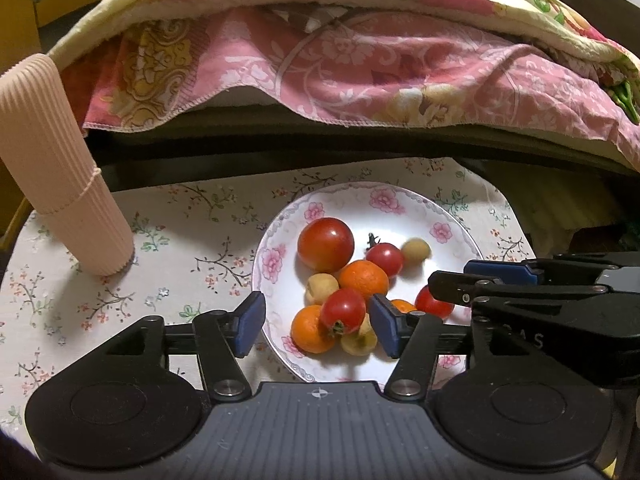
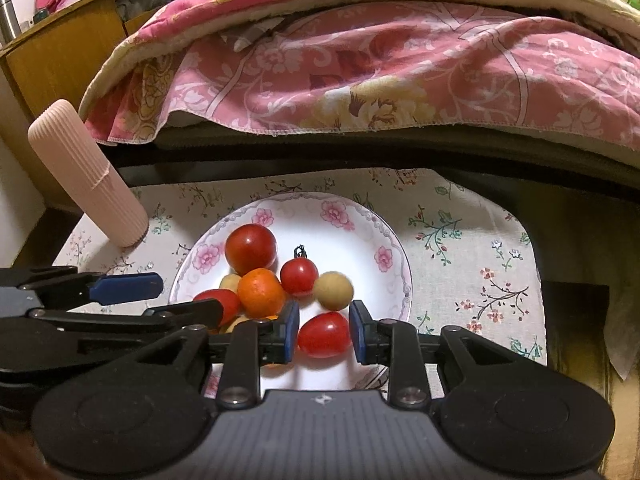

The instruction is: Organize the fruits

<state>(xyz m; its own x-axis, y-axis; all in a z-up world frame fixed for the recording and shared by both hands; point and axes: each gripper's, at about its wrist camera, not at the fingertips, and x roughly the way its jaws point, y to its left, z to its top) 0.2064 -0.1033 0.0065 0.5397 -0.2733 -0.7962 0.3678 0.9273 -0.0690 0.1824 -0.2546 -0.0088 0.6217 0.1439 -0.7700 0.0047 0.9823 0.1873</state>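
fruits heaped on plate, so within reach | left gripper spread around small tomato | right gripper spread, flanking oval tomato, seemingly not yet pinching

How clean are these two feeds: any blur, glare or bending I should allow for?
Left wrist view: strong fisheye bending at the edges, the pale fruit at the back of the plate looks smeared. Right wrist view: same bending, dim warm light, small highlights on the tomato between the right gripper pads, dark corners.
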